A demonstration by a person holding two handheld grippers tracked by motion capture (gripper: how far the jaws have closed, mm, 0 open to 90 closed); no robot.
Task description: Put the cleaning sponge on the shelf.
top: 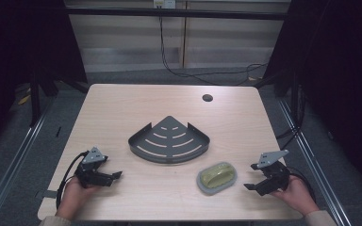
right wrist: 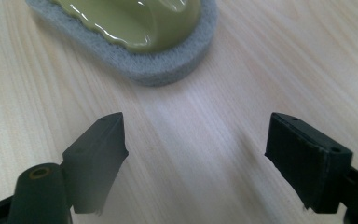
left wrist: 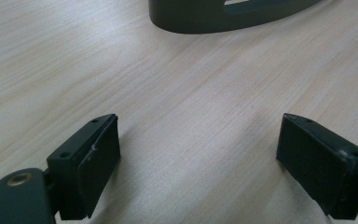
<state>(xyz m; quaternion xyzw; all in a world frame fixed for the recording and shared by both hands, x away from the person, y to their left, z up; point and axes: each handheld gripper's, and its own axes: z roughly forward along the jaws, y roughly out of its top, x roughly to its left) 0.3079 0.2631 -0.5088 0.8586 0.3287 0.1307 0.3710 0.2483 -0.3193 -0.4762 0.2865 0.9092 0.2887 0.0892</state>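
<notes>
The sponge scrubber (top: 216, 177), green-topped on a grey pad, lies on the surface (top: 122, 113) just before the corner shelf tray (top: 169, 141). Right claw (top: 257, 176) gapes wide, empty, nearby; left claw (top: 113, 175) likewise. Its glossy, perhaps slippery top could squirt free under an off-centre pinch.

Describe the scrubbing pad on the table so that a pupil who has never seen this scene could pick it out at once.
Start at the dark fan-shaped corner shelf in the middle of the wooden table. Just beyond its near right edge lies the scrubbing pad, between the shelf and the open right gripper. It alone is small and oval: a grey sponge base with a glossy yellow-green grip on top.
</notes>
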